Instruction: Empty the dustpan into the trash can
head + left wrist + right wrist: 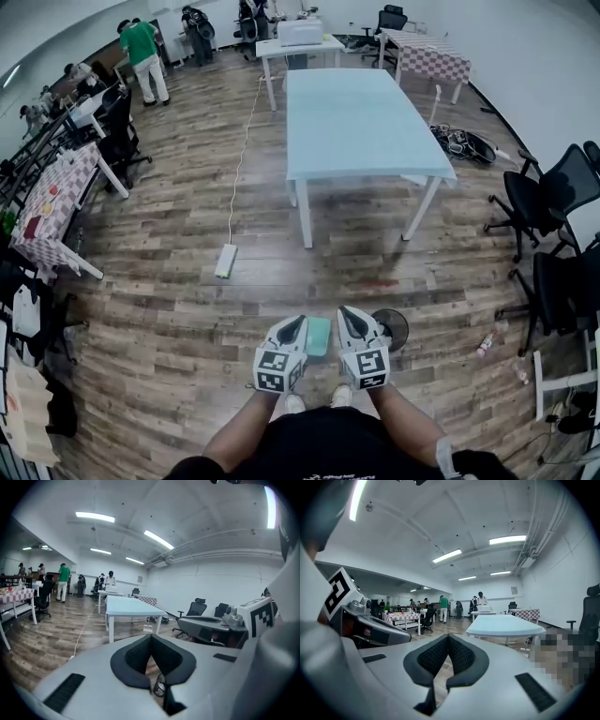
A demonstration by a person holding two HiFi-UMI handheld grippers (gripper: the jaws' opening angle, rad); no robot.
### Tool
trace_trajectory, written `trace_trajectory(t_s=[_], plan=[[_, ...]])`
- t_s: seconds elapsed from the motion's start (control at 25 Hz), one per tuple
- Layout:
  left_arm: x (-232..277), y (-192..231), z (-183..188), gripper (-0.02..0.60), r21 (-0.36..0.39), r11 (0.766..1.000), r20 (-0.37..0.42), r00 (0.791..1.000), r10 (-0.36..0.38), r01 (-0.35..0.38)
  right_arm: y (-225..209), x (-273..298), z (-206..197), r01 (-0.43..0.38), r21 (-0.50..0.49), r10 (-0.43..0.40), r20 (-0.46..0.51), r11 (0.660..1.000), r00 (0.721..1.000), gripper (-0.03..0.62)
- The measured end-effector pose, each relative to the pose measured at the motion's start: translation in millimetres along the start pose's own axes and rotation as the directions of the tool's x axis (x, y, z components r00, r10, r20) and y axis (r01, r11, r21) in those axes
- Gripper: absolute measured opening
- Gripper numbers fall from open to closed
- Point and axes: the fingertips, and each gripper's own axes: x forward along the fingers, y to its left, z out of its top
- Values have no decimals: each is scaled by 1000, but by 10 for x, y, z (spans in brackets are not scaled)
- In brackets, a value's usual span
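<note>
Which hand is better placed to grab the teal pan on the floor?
Left, narrowly. In the head view the teal pan shows right beside the left gripper; the right gripper sits nearer the dark round object. Both are shut and empty.

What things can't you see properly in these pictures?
- Head view: the flat teal thing shows only between the left gripper and right gripper, which cover its sides; dustpan or not, I cannot tell.
- Head view: the dark round thing beside the right gripper is partly covered by it; trash can or not is unclear.
- Head view: items on the red-checked table are too small to name.
</note>
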Motion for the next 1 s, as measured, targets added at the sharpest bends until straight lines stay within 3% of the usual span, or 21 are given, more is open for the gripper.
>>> trace_trajectory(t_s=[0.48,1.0], plan=[[-125,10,204,23,1,1000,55,998,-29,29,31,-117,311,50,-26,-48,71,998,996,25],[-182,-58,79,23,-5,999,41,999,-34,34,37,-263,192,78,-25,-76,55,997,996,25]])
